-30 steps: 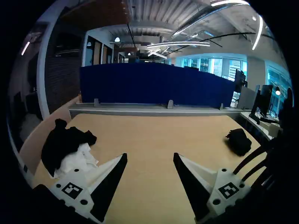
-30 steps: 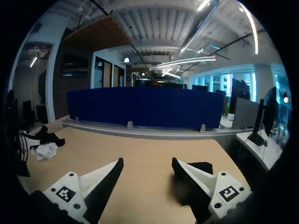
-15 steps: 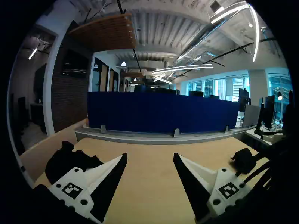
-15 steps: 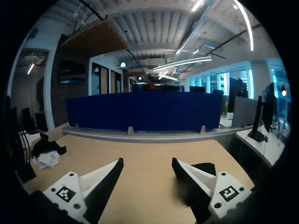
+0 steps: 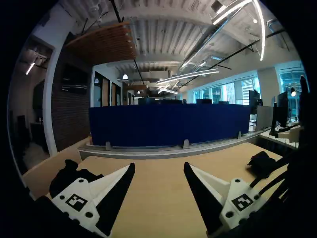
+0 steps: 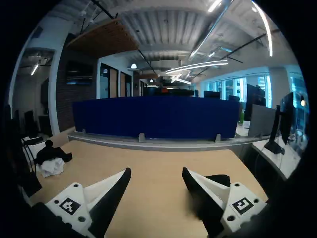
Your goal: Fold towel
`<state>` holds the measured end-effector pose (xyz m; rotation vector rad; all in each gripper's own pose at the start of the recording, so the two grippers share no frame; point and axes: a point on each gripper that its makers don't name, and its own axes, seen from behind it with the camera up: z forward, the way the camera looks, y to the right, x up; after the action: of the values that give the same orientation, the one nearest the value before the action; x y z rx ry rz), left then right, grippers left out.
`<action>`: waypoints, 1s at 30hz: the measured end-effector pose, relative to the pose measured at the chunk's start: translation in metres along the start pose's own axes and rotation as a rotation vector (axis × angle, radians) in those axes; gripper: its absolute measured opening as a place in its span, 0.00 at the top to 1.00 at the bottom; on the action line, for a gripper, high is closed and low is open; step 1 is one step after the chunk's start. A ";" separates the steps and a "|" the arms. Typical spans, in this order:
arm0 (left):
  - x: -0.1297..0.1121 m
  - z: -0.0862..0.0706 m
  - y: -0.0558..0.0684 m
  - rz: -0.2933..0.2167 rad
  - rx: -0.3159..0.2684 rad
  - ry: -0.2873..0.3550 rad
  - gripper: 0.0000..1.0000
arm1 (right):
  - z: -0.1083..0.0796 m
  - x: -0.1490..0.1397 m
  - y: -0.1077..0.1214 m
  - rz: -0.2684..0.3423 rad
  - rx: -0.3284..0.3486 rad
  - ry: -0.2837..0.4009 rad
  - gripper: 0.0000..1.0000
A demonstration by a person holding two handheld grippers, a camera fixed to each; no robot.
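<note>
In the left gripper view, my left gripper [image 5: 158, 168] stands open over the wooden table [image 5: 158, 198] with nothing between its fingers. A crumpled black towel [image 5: 65, 176] lies at the table's left side, partly behind the left finger. Another bunched black towel [image 5: 262, 162] sits at the right side. In the right gripper view, my right gripper [image 6: 155, 173] is open and empty. A black towel [image 6: 216, 180] lies just behind its right finger. A heap of black and white towels [image 6: 50, 162] rests at the far left of the table [image 6: 154, 166].
A blue divider panel [image 5: 166, 125] runs along the table's far edge, with a grey rail at its foot. Monitors [image 6: 279, 123] stand on a neighbouring desk to the right. A dark chair back [image 5: 277, 182] shows at the right in the left gripper view.
The left gripper has tilted upward, so the table and both towel piles sit lower in its view and the white towel is now hidden. The right gripper has barely moved.
</note>
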<state>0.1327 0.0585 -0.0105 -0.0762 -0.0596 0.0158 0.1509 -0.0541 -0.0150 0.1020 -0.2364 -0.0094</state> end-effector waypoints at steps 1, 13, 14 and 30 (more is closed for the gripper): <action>-0.003 0.000 -0.001 0.005 0.005 0.001 0.09 | 0.000 0.001 -0.001 -0.003 0.004 -0.006 0.00; -0.044 -0.003 -0.021 0.031 0.059 0.028 0.09 | 0.015 -0.001 0.008 -0.026 -0.016 -0.065 0.00; -0.046 -0.003 -0.022 0.034 0.062 0.035 0.09 | 0.016 -0.001 0.008 -0.028 -0.019 -0.065 0.00; -0.107 0.003 -0.049 0.041 0.095 0.075 0.09 | 0.039 -0.009 -0.026 -0.140 -0.010 -0.073 0.00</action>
<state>0.0261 0.0077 -0.0103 0.0173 0.0180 0.0565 0.1329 -0.0838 0.0175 0.1084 -0.3013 -0.1532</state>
